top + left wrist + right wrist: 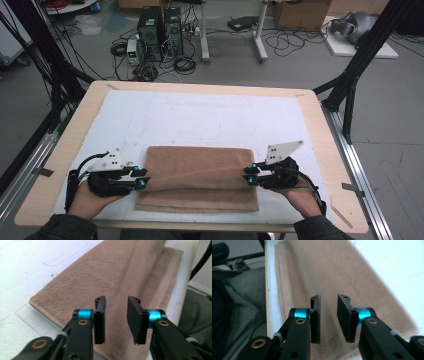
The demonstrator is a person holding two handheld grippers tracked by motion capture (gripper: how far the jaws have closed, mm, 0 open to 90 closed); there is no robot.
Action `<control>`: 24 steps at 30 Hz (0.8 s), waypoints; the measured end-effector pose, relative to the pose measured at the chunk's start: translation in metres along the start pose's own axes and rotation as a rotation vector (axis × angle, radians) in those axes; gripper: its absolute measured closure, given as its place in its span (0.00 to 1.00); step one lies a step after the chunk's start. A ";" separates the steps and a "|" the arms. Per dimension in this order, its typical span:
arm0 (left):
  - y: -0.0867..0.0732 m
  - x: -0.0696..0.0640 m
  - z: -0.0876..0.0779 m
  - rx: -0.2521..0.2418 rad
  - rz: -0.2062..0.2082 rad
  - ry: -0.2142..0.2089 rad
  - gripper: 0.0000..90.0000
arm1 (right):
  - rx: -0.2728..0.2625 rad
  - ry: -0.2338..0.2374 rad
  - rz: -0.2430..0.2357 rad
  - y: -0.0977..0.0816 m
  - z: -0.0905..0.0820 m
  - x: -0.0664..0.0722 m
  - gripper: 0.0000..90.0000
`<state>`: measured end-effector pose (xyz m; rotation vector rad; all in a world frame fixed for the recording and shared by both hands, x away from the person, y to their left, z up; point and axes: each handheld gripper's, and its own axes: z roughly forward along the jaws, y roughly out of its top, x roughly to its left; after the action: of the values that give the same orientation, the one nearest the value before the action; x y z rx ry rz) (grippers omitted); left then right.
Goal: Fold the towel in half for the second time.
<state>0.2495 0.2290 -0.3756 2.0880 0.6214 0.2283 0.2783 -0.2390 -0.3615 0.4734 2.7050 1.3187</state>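
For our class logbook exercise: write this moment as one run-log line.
work: folding brown towel | left gripper: open, at towel's left end | right gripper: open, at right end | towel: folded, on white mat

Bare white surface (200,112) beyond the towel (197,177), open strips at both ends, towel filling the near middle.

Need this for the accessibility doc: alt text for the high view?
A folded brown towel lies near the front of a white-topped table, with the left tongs and right tongs at its two short ends, jaws parted and gripping nothing.
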 end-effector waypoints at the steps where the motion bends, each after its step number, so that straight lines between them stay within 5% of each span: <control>1: 0.002 0.000 -0.001 -0.005 0.004 0.002 0.72 | -0.020 -0.002 0.004 0.003 -0.003 -0.001 0.77; 4: 0.002 0.005 0.004 0.010 -0.001 0.024 0.71 | 0.008 -0.031 0.008 0.006 0.000 -0.007 0.75; 8: -0.011 0.010 0.024 0.043 -0.018 0.038 0.69 | 0.085 -0.001 0.028 -0.007 0.024 -0.015 0.73; 15: -0.034 -0.001 0.047 0.123 0.006 0.036 0.67 | 0.154 0.052 0.046 -0.037 0.046 -0.004 0.69; 24: -0.042 -0.011 0.030 0.081 0.009 0.049 0.60 | 0.112 0.058 0.054 -0.052 0.038 0.013 0.66</control>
<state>0.2370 0.2202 -0.4269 2.1686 0.6600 0.2646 0.2619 -0.2359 -0.4251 0.5298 2.8443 1.2161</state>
